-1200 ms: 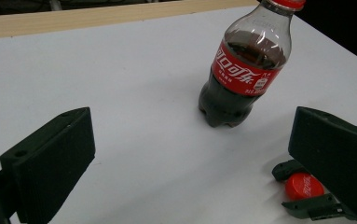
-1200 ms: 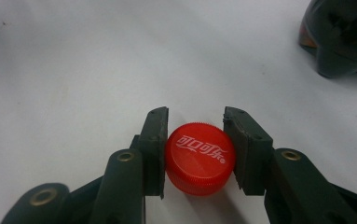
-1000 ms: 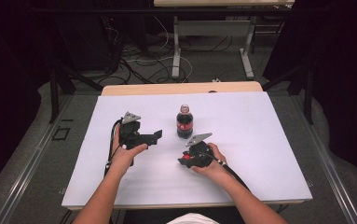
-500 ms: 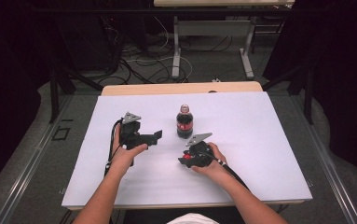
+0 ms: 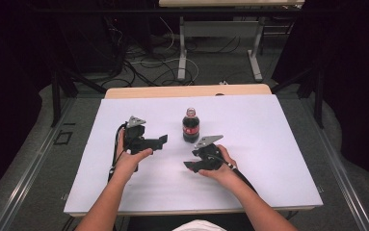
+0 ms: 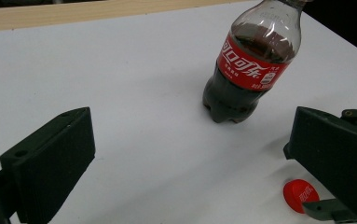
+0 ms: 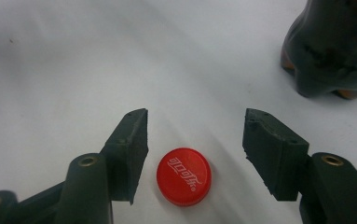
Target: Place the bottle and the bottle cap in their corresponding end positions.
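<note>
While bottle [image 6: 248, 63] half-full (dark cola), R tool [image 7: 195, 135] just opening, cap [image 7: 184, 176] loose between.

Right gripper [image 7: 192, 140] jaws parted over the red bottle cap [image 7: 184, 176].

Compared with the earlier high views, the one change is at the right gripper, lower centre of the frame: its jaws have just been opening. In the right gripper view the cap lies flat on the white table [image 7: 64, 70], low in the frame between the two black jaws. It sits just beside the left jaw and well clear of the right one, and neither pad presses on it.
</note>
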{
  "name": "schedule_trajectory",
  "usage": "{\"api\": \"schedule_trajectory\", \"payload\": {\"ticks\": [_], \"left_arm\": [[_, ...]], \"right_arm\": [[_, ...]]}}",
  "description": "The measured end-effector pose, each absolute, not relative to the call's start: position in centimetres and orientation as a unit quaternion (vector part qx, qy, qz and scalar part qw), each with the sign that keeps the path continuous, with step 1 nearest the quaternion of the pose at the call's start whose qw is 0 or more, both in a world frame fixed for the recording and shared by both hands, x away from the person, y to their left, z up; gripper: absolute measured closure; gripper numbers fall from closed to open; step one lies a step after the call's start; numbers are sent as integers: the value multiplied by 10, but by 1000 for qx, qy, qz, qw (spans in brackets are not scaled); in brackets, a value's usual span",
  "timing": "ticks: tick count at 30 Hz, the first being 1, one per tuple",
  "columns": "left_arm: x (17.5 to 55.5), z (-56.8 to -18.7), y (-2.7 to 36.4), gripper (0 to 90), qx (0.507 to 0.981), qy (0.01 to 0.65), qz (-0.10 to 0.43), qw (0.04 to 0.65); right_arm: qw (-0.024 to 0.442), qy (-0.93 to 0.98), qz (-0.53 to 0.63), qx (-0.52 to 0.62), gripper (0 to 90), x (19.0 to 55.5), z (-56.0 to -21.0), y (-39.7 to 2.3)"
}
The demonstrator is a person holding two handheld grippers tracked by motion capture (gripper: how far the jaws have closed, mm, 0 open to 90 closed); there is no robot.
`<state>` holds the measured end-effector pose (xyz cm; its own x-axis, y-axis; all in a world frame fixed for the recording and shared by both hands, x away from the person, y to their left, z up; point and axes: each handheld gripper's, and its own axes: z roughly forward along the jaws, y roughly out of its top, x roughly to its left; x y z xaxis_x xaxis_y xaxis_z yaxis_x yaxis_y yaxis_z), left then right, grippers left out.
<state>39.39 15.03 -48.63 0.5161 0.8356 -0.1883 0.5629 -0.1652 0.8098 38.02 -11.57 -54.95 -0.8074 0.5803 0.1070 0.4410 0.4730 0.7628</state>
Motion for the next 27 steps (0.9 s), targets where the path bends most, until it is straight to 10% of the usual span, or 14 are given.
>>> {"api": "schedule_trajectory", "payload": {"ticks": [27], "left_arm": [[400, -492, 162, 7, 737, 492, 150, 439]], "right_arm": [[178, 766, 415, 457, 0, 407, -502, -236]]}}
